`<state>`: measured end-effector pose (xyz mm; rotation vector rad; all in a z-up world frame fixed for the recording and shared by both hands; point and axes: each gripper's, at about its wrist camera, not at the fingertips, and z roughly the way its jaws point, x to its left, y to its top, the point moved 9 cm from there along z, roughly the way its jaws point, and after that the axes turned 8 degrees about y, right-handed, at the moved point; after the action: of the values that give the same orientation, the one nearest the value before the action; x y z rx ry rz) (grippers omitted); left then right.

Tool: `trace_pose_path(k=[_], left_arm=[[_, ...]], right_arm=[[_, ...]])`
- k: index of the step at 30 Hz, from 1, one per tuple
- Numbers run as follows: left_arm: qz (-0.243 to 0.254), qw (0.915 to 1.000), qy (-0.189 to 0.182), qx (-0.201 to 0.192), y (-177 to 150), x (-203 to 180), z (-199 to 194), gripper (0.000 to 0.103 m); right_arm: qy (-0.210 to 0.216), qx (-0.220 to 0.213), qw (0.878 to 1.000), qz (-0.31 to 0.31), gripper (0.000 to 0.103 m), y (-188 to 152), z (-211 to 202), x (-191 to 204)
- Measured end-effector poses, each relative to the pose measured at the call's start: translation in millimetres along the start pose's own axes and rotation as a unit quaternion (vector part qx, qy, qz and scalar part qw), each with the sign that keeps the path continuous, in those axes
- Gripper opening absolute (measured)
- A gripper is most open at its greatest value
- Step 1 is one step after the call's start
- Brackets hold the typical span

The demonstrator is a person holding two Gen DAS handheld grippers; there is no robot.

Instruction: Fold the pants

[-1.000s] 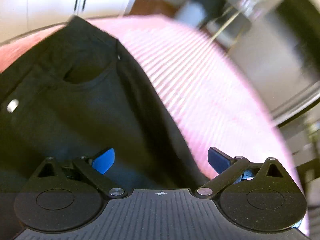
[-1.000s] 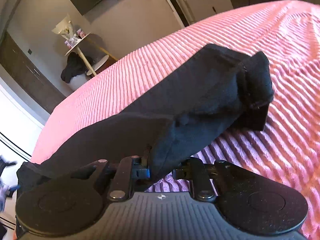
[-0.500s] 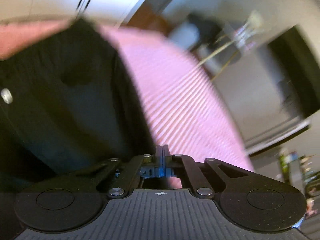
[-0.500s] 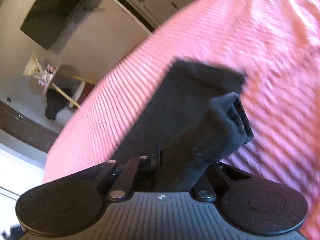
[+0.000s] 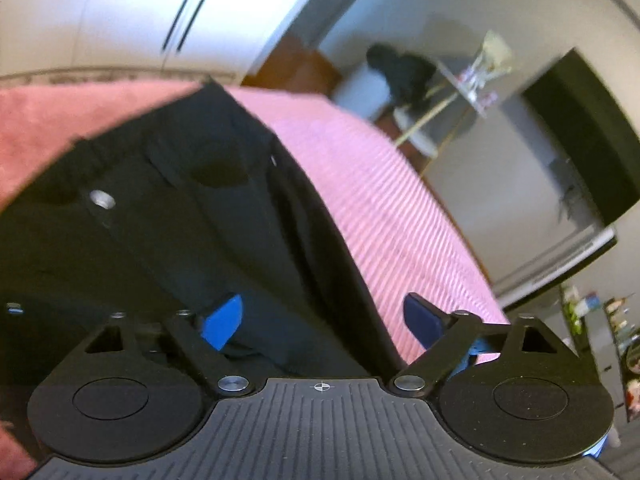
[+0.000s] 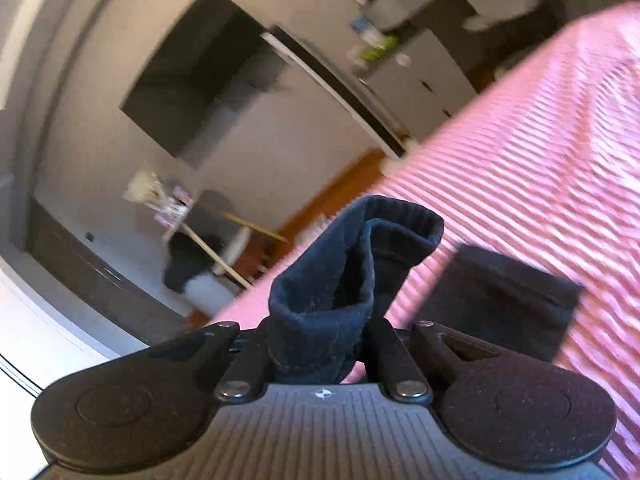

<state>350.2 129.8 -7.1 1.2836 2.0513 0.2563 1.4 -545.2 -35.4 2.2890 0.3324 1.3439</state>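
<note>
Left wrist view: the left gripper (image 5: 322, 316) hovers with its blue pads (image 5: 222, 322) spread wide apart, gripping nothing. The black pants (image 5: 168, 224) lie flat on the pink ribbed bedspread (image 5: 380, 208), filling the frame from 9 to 6 o'clock, a metal waist button (image 5: 102, 201) toward 10 o'clock.

Right wrist view: the right gripper (image 6: 320, 350) is clamped on a bunched pant-leg cuff (image 6: 352, 276) standing up at centre. Another dark piece of the pants (image 6: 500, 304) lies on the bedspread toward 4 o'clock.
</note>
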Motion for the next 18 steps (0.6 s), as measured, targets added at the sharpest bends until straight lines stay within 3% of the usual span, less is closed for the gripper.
trace_pose_path(k=[3, 7, 8, 9, 11, 14, 18], left_arm=[[0.033, 0.9989, 0.028, 0.019, 7.9, -33.7, 50.4, 0.094], [0.048, 0.9939, 0.083, 0.054, 20.4, -50.5, 109.1, 0.092], [0.046, 0.9927, 0.089, 0.067, 19.8, -52.9, 121.1, 0.079], [0.044, 0.9921, 0.085, 0.081, 16.3, -51.6, 128.6, 0.05], [0.037, 0.9892, 0.077, 0.119, 5.2, -47.0, 140.4, 0.007], [0.04, 0.9935, 0.054, 0.091, 3.1, -45.0, 121.8, 0.006], [0.018, 0.9996, -0.011, 0.016, 1.1, -36.9, 45.8, 0.005]], right_arm=[[-0.021, 0.005, 1.0, 0.002, 0.002, -4.0, -5.3, -20.3], [-0.054, 0.029, 0.998, -0.008, 0.002, -13.6, -4.4, -39.4], [-0.061, 0.035, 0.998, -0.007, 0.002, -16.0, -3.8, -41.4], [-0.068, 0.039, 0.997, -0.004, 0.002, -17.0, -2.3, -44.3], [-0.076, 0.046, 0.996, 0.001, 0.002, -14.8, 2.7, -47.3], [-0.084, 0.052, 0.995, -0.007, 0.002, -6.4, 9.2, -40.7], [-0.047, 0.023, 0.998, -0.037, 0.002, 30.6, 14.9, -5.3]])
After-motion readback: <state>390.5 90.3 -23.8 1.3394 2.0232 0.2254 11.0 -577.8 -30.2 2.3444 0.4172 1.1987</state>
